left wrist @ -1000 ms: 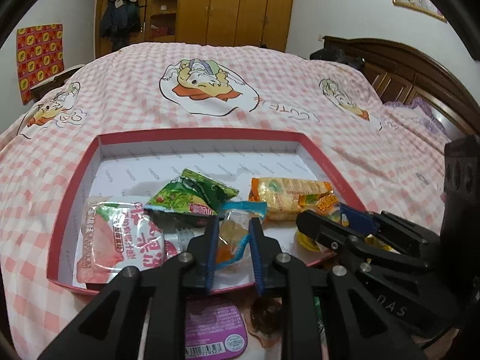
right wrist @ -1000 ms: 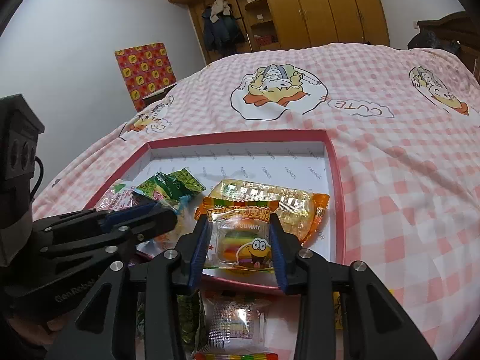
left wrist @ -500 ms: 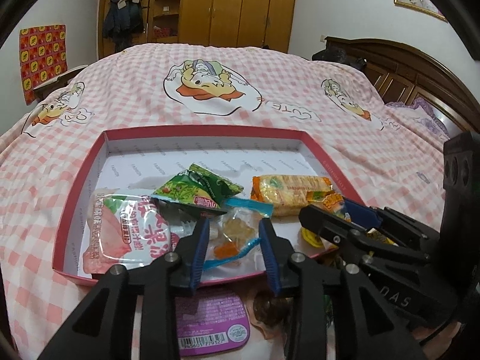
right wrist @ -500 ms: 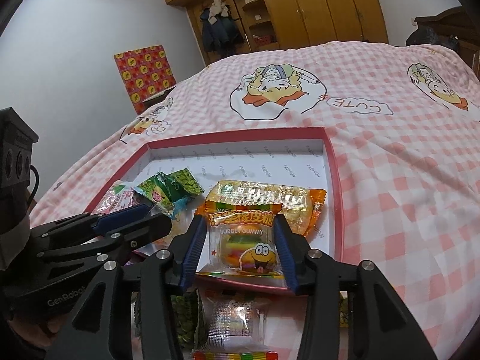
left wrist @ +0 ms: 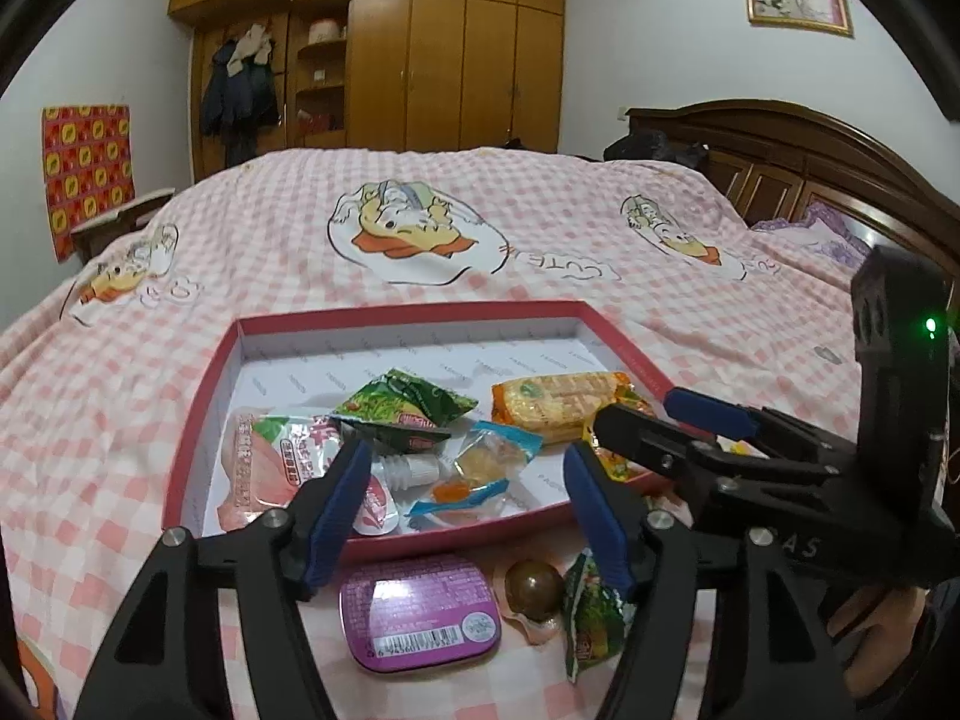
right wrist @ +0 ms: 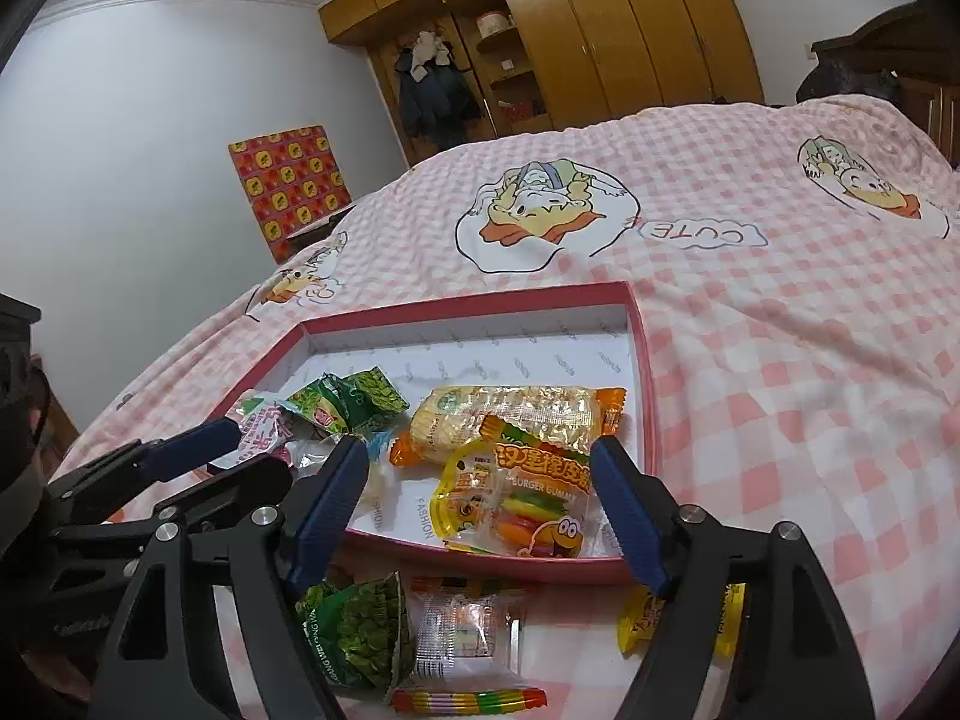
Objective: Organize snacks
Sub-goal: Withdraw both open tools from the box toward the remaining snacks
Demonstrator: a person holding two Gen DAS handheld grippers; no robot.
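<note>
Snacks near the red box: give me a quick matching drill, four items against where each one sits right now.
Items:
1. burger gummy pack
2. purple tin
3. rainbow candy strip
4. long yellow wafer pack

Places:
A. on the bedspread, nearest the right wrist camera, outside the box
B. inside the red box, towards its right side, behind the burger gummy pack
C. on the bedspread just outside the box's near wall, beside a brown ball candy
D. inside the box at its near right corner

Pairs: 1-D, 2-C, 3-A, 4-B
</note>
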